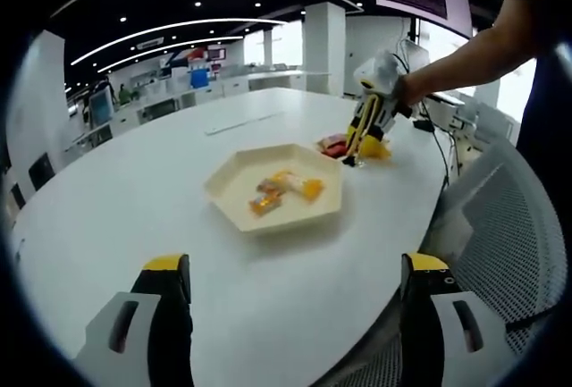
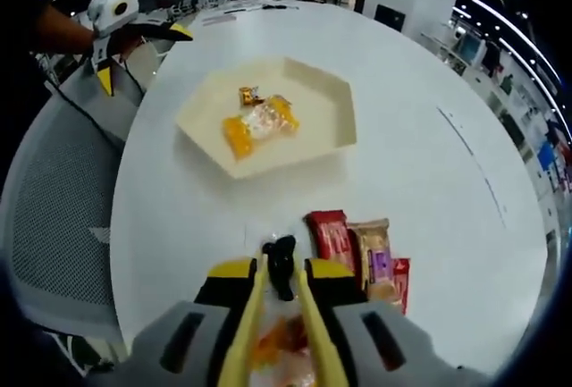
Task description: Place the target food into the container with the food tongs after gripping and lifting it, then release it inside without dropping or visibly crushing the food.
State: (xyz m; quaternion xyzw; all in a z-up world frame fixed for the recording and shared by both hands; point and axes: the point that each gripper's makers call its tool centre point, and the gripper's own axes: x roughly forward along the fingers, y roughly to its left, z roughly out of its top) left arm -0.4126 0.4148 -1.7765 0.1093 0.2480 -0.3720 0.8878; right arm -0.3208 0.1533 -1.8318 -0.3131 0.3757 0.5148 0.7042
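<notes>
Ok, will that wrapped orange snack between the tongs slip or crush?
Probably slippery: the snack has a glossy-looking wrapper. Likely light and soft, so the tongs could dent it. It lies flat, so rolling seems unlikely.

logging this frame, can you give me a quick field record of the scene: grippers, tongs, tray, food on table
left gripper: jaws wide apart, holding nothing
right gripper: shut on yellow food tongs
tongs: tips down at the table by a clear-wrapped orange snack; grip on it cannot be told
tray: cream hexagonal tray on white table
in tray: wrapped snacks
beside tray: row of wrapped packets, red one nearest the tongs
chair: grey mesh chair at table edge
</notes>
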